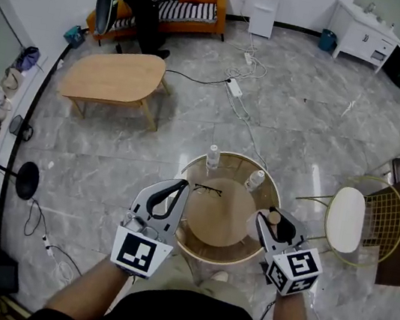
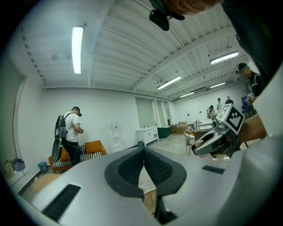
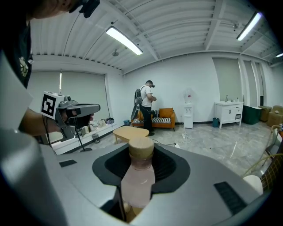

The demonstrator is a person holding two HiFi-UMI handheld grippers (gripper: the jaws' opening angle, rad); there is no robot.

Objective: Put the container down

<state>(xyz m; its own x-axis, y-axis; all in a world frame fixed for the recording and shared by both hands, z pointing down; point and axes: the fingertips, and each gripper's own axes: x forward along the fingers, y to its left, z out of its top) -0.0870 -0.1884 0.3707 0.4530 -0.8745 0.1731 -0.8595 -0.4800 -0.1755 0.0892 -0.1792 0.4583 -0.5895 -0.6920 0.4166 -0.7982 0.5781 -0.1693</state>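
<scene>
The right tongs (image 3: 140,165) are clamped on a small pale-pink bottle (image 3: 138,176) with a tan cap, gripping its body just below the cap and holding it roughly upright. In the head view the bottle hangs about over the right edge of the round table (image 1: 203,253), which has a raised wire rim. The left tongs (image 2: 143,163) are pressed together with nothing between them, above the table's near-left edge.

To set the bottle down well, I would carry it inward past the rim and lower it straight onto bare wood. That spot should be clear of the eyeglasses (image 1: 208,190) near the middle and the two bottles (image 1: 213,156) at the far edge. The bottle is slim and probably tippy, so let its base sit flat before the tongs part. Then draw them back level, away from the cap.
</scene>
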